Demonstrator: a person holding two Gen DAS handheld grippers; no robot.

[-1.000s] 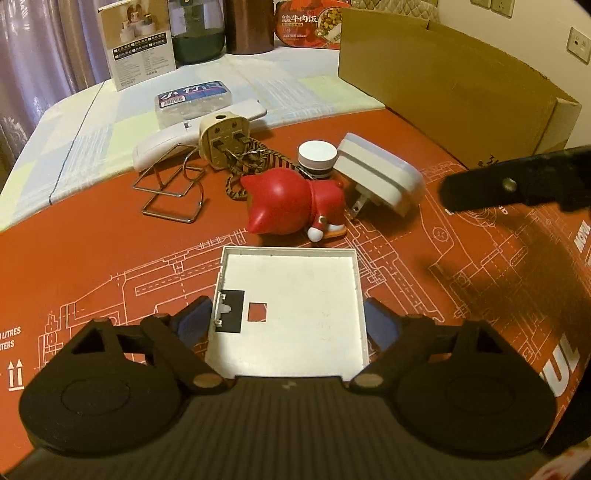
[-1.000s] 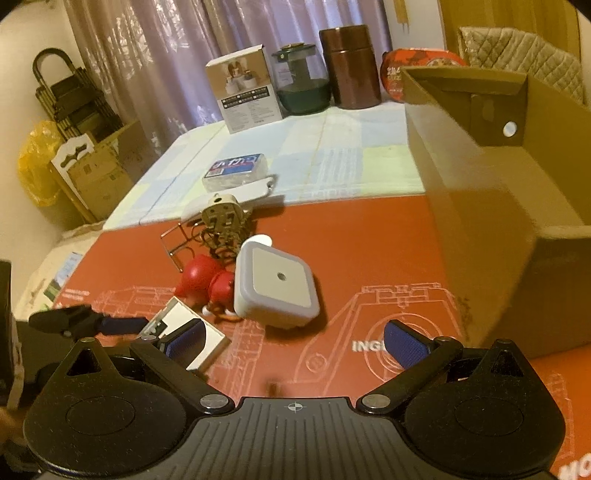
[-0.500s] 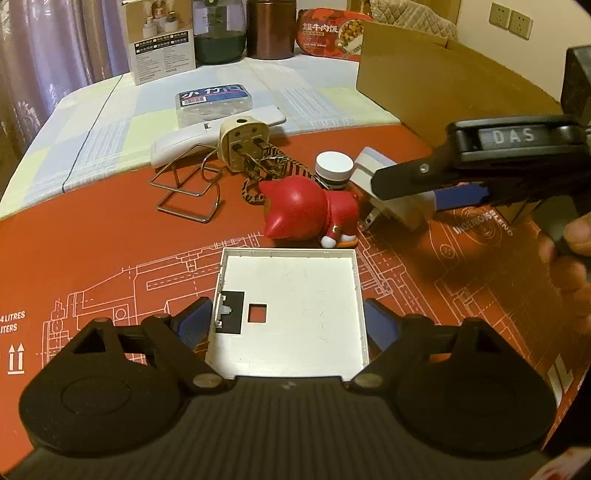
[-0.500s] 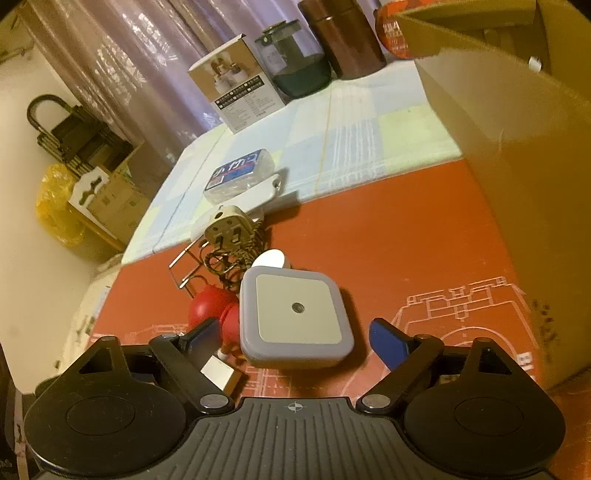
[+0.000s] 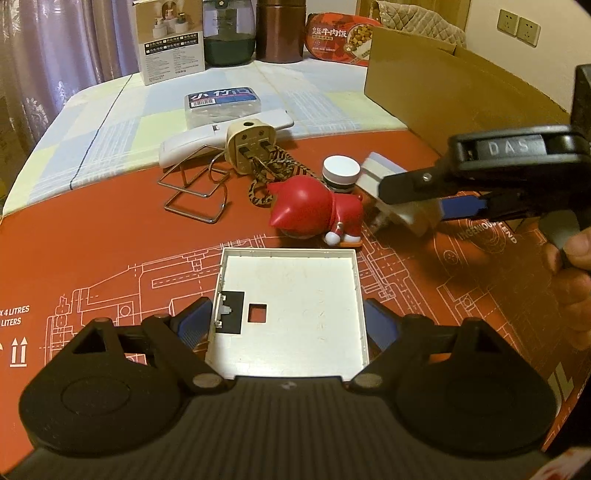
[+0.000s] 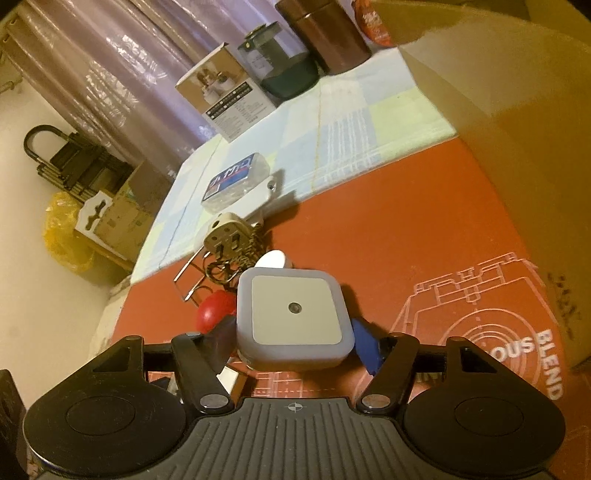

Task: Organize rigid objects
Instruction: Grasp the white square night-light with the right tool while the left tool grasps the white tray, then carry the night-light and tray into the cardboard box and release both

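Note:
My left gripper [image 5: 286,325] has its jaws on both sides of a white square plastic cover [image 5: 290,299] that lies flat on the red mat [image 5: 92,240]; I cannot tell whether the pads press it. My right gripper [image 6: 291,341] is closed on a grey square night-light plug [image 6: 291,317], also seen in the left wrist view [image 5: 384,175]. A red cat figurine [image 5: 314,212], a white-capped small jar [image 5: 340,173], a beige plug adapter [image 5: 249,146] and a wire stand [image 5: 192,192] lie beyond the cover.
A large open cardboard box [image 5: 461,85] stands at the right, close to my right gripper [image 6: 517,129]. A white remote [image 5: 221,134], a clear pill case [image 5: 221,101], a product box [image 5: 170,37] and jars [image 5: 229,33] sit on the checked cloth behind.
My right gripper has moved in over the night-light plug and closed its jaws on it. My left gripper has stayed at the white cover.

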